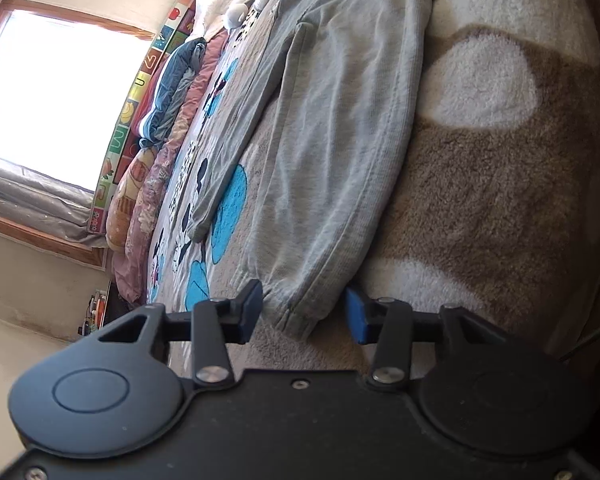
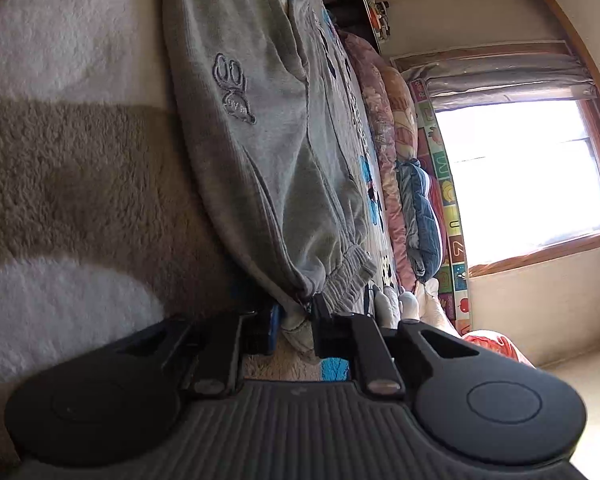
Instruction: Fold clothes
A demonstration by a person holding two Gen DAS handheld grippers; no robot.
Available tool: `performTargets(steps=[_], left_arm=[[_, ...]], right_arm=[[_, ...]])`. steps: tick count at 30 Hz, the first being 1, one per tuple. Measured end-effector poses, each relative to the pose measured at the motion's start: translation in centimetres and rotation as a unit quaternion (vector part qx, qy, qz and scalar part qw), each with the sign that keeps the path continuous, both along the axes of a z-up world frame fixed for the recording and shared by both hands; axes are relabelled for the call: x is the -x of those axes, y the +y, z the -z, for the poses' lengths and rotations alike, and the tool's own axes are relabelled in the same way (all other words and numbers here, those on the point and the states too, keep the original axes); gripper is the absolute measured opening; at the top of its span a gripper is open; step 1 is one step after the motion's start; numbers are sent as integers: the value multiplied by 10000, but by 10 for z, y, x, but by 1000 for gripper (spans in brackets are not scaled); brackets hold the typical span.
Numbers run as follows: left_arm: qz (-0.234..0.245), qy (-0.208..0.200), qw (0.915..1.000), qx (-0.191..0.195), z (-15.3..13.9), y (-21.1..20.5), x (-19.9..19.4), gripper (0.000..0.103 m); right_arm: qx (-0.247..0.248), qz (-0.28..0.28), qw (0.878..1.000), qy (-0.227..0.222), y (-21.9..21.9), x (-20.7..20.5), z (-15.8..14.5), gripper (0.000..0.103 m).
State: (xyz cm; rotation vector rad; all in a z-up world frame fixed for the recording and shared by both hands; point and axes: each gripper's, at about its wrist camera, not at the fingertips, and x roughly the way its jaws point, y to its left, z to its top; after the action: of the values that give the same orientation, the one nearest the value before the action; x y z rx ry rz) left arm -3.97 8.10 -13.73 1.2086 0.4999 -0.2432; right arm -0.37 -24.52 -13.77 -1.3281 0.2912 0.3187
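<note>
Grey sweatpants [image 1: 332, 140], laid flat and unfolded along the blanket's [image 1: 500, 200] edge, are clamped at the waistband by the right gripper [image 2: 296, 322] and straddled at one cuff by the left gripper's [image 1: 304, 312] parted jaws, all folding left.

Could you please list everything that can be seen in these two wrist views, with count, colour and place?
sweatpants: one, grey, spread flat on the blanket, ankle cuff towards the left gripper, waistband towards the right.
blanket: one, brown and white fleece with blue cartoon print, under the sweatpants.
quilts: several, pink, blue and patterned, piled along the far edge.
alphabet mat: one, multicoloured, upright behind the quilts.
window: one, wood-framed, bright, grey blind.
left gripper: black, blue pads, open either side of the cuff.
right gripper: black, shut on the waistband corner.
</note>
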Motion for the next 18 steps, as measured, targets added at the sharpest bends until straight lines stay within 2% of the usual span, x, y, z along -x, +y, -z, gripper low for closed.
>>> performTargets(steps=[1,4,7,10,12,17,18], left_arm=[[-51,0,10000,42,-2,1,-2,23],[-165,-64,9990,407,-15,5,-6,19],[-391,-207,9931,1088,-36,12,-14,18],[-698,-321,9807,1798,-57,20,-29,18],[-862,-411,9722,2137,-70,23,-40,17],[-1074,-618,9540,2731,-102,32,-82,17],[-1141,-650,9482,2893,-109,38,-94,17]], right_arm=[[-67,24,10000,17,0,0,-2,14],[-446,160,9988,109,-5,1,-20,11],[-751,235,9968,139,-11,0,-44,10],[-1051,311,9936,279,-18,-8,-68,9],[-1301,389,9899,408,-22,-16,-84,9],[-1778,590,9801,660,-24,-53,-115,9],[-1852,626,9782,696,-23,-61,-119,9]])
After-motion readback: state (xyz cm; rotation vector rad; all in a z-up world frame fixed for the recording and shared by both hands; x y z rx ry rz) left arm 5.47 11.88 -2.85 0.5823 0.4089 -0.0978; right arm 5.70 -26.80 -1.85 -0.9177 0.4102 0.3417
